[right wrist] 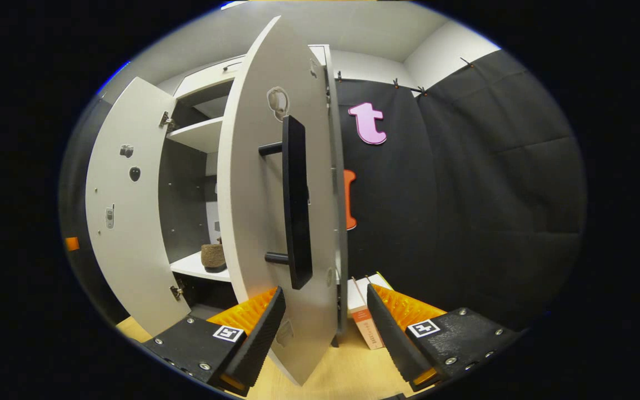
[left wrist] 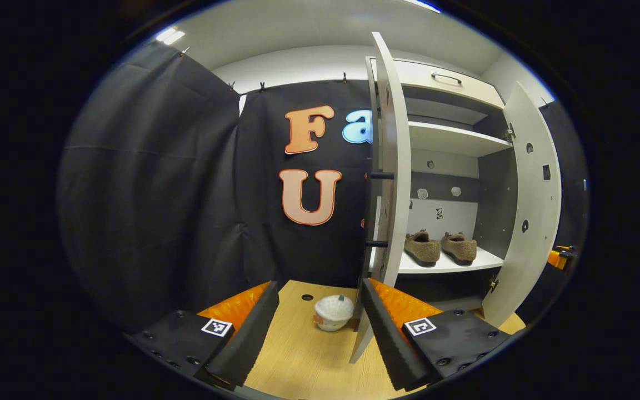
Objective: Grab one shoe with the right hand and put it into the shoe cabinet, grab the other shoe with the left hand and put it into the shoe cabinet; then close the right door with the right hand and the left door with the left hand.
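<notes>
Two brown fuzzy shoes (left wrist: pixel 421 247) (left wrist: pixel 459 247) stand side by side on the lower shelf (left wrist: pixel 486 260) of the white shoe cabinet. Both doors hang open. The left door (left wrist: pixel 389 166) is seen edge-on, its lower corner just beside my left gripper's (left wrist: pixel 318 291) right finger (left wrist: pixel 386 333); that gripper is open and holds nothing. In the right gripper view the right door (right wrist: pixel 264 222) with its long black handle (right wrist: pixel 296 205) hangs between the fingers of my open right gripper (right wrist: pixel 325 294). One shoe (right wrist: pixel 213 256) peeks out past that door.
A small white lidded pot (left wrist: pixel 334 312) sits on the wooden table (left wrist: pixel 298 355) ahead of the left gripper. A white and red box (right wrist: pixel 365 319) stands by the cabinet's right side. An upper shelf (left wrist: pixel 453 139) and a drawer (left wrist: pixel 445 78) top the cabinet.
</notes>
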`<state>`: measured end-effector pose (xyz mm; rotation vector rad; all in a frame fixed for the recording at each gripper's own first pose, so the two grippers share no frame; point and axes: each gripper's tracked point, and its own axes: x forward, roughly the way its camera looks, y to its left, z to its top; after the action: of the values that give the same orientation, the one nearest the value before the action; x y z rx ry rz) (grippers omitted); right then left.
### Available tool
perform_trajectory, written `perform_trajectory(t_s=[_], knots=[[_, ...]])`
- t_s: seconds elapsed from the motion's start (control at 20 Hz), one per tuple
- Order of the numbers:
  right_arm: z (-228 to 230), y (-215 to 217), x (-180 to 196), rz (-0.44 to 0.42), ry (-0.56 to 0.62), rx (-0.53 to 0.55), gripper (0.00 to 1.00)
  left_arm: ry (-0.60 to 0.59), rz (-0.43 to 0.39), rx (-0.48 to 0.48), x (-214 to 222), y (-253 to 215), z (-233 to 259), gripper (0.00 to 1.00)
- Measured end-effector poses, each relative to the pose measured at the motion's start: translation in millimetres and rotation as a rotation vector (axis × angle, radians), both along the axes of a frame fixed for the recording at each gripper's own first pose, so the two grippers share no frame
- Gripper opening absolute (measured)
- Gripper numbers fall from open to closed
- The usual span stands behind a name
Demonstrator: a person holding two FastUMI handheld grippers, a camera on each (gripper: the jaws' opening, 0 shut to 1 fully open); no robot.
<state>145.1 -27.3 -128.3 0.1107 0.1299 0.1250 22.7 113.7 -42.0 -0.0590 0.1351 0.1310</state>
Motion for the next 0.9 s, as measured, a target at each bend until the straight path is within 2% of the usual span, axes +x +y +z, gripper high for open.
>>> perform_trajectory(t_s=[0.5,0.9], knots=[[-7,66,3,0.132,0.034,0.032,0.92,0.033,-0.046,-0.023,23,6,-22,0.97],[-2,72,-6,0.112,0.009,-0.051,0.92,0.026,-0.078,-0.016,54,11,-44,0.99]])
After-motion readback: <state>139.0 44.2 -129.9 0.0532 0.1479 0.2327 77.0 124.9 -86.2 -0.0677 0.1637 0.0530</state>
